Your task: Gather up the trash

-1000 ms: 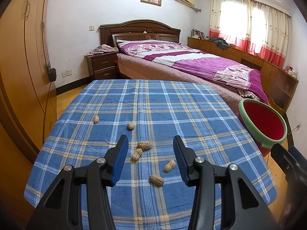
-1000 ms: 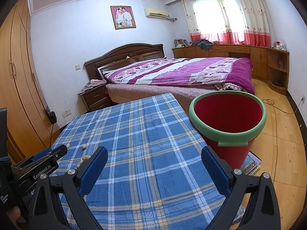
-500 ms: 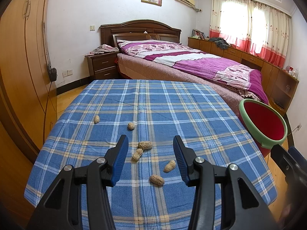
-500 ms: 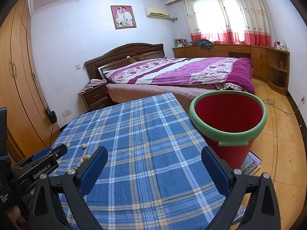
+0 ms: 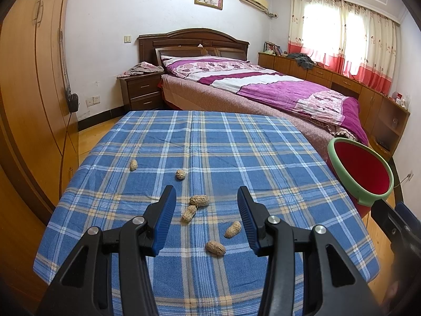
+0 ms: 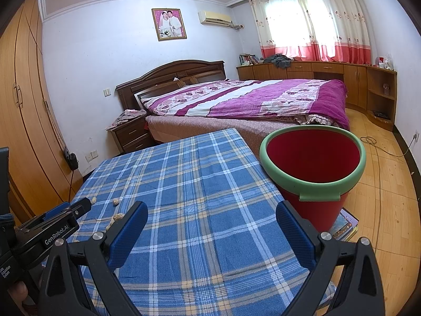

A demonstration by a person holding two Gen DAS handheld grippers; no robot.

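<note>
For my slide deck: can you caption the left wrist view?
Open left gripper hovers over six peanuts on a blue plaid tablecloth, red bin alongside.

L gripper (image 5: pixel 204 208) tilted down, jaws apart, nothing btwn its blue pads (image 5: pixel 164 222). R gripper (image 6: pixel 210 226) also angled down, jaws spread wide, pads empty. In R view the L gripper shows at near left, side-on. A fingertip (image 6: pixel 15 293) peeks in at the near-left corner.
</note>
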